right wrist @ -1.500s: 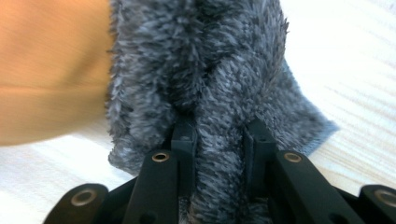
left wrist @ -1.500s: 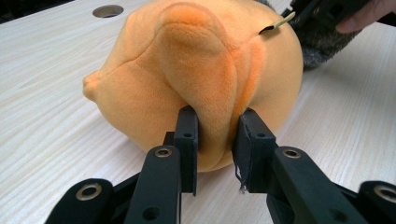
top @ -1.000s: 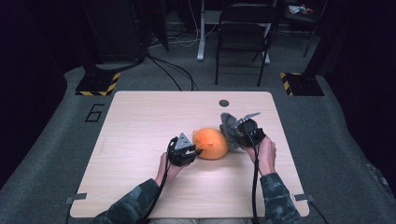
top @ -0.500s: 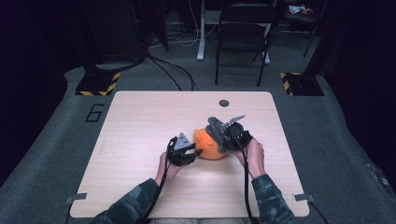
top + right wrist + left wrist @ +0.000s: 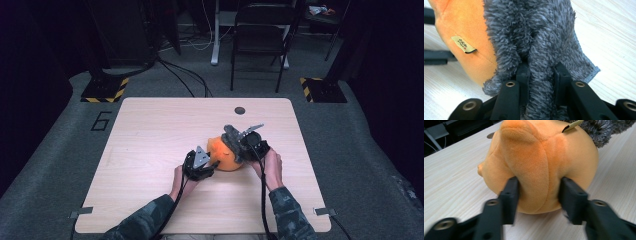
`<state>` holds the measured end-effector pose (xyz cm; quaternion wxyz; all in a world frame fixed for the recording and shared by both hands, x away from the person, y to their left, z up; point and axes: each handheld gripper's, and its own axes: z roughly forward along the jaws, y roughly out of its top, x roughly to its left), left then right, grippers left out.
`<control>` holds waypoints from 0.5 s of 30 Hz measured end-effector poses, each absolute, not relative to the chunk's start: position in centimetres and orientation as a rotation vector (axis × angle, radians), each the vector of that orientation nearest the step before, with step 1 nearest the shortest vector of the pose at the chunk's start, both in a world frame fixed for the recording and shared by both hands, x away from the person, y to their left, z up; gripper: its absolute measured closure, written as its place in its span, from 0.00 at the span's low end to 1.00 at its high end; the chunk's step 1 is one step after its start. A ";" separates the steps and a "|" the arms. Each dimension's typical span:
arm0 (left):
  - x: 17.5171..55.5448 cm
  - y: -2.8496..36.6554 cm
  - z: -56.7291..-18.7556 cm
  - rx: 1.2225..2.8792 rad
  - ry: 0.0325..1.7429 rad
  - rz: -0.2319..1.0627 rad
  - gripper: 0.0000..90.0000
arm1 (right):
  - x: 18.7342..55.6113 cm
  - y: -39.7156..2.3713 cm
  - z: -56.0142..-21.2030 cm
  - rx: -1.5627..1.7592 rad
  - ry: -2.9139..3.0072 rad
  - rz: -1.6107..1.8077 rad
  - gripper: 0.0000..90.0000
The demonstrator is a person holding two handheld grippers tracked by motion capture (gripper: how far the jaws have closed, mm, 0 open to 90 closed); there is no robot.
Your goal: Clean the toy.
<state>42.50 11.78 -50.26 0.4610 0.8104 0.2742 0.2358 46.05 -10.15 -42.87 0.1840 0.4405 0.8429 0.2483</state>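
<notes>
On the light wooden worktop (image 5: 150, 150) lies a round orange plush toy (image 5: 226, 156), a little right of the middle and nearer to the person's edge. The left gripper (image 5: 212, 164) comes to the toy from its left side; its jaws have just been opening, and in the left gripper view they stand on both sides of a soft bulge of the orange plush toy (image 5: 536, 170) and press on it, so the gripper (image 5: 537, 195) is clamped on the toy. The right gripper (image 5: 235, 145) is at the upper right side of the toy and holds a grey fluffy cloth (image 5: 232, 137). In the right gripper view its jaws are closed tightly on a fold of this cloth (image 5: 541, 45), which lies against the orange plush, next to a small beige label (image 5: 462, 44).
</notes>
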 end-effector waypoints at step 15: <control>42.3 13.0 -47.9 1.874 0.786 0.398 0.84 | 44.2 -10.2 -38.5 1.187 2.328 0.777 0.79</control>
